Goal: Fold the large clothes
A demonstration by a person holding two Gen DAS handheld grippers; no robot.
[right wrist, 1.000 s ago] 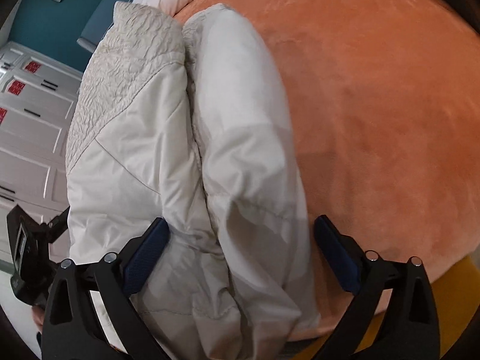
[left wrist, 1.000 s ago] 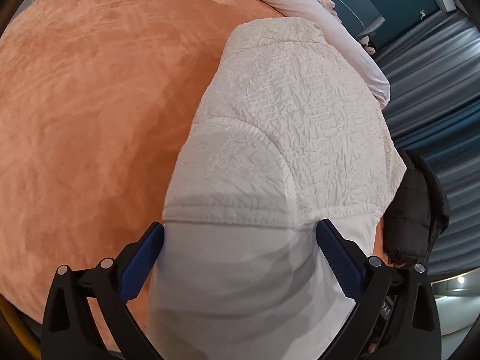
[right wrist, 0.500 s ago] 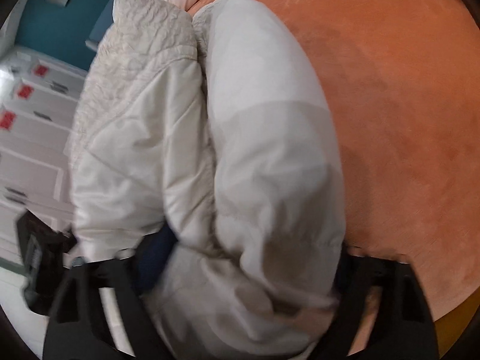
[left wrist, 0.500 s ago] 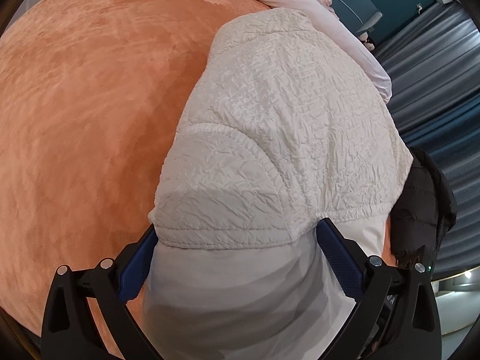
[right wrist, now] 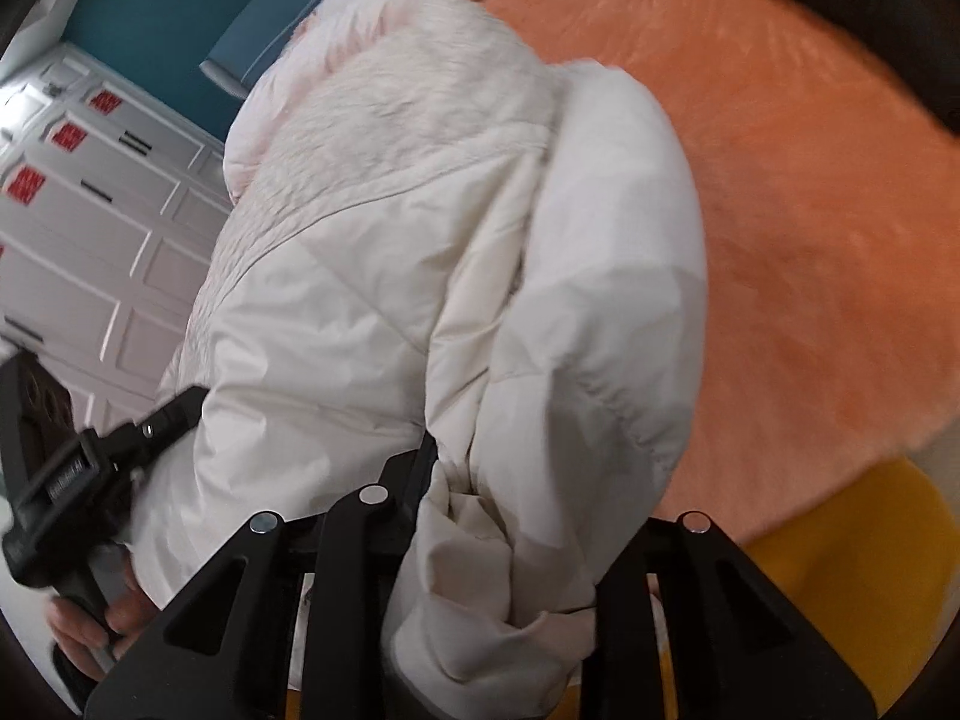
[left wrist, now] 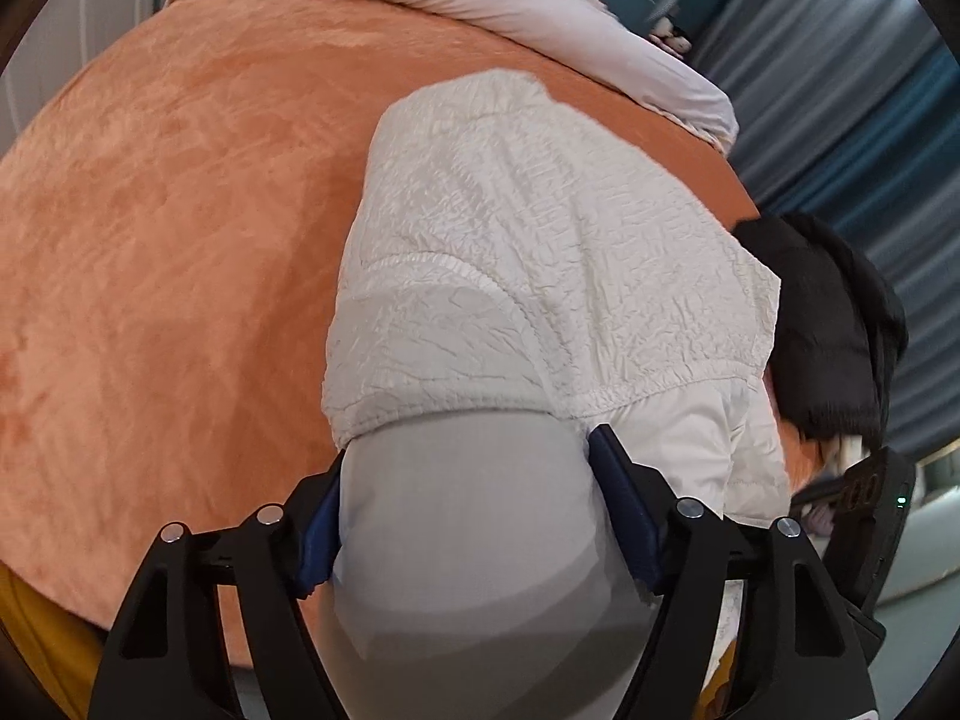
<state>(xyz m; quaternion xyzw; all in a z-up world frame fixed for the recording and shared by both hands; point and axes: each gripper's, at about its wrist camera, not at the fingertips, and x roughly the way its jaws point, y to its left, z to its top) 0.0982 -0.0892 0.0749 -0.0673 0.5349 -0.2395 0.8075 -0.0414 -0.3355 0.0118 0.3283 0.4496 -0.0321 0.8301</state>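
A white puffy jacket [left wrist: 540,252] lies on the orange bed cover [left wrist: 150,240], its crinkled yoke toward the pillows. My left gripper [left wrist: 468,516] is closing on the near hem, and both blue pads [left wrist: 624,510] touch the bulging fabric between them. In the right wrist view the jacket [right wrist: 420,276] is bunched and lifted at its near end. My right gripper [right wrist: 516,516] is closing too, its jaws narrow on a gathered fold that hides one finger. The left gripper [right wrist: 66,480] shows at the jacket's left edge, held by a hand [right wrist: 90,618].
A black garment [left wrist: 828,330] lies right of the jacket at the bed's edge. A pale duvet [left wrist: 540,18] runs along the far side. Blue-grey curtains [left wrist: 870,90] hang beyond. White cabinet doors [right wrist: 90,240] stand left. A yellow sheet [right wrist: 840,552] shows under the orange cover.
Both grippers' jaws have narrowed from wide open onto the jacket's near end. Both have risen, and the hem lifts and bunches with them.
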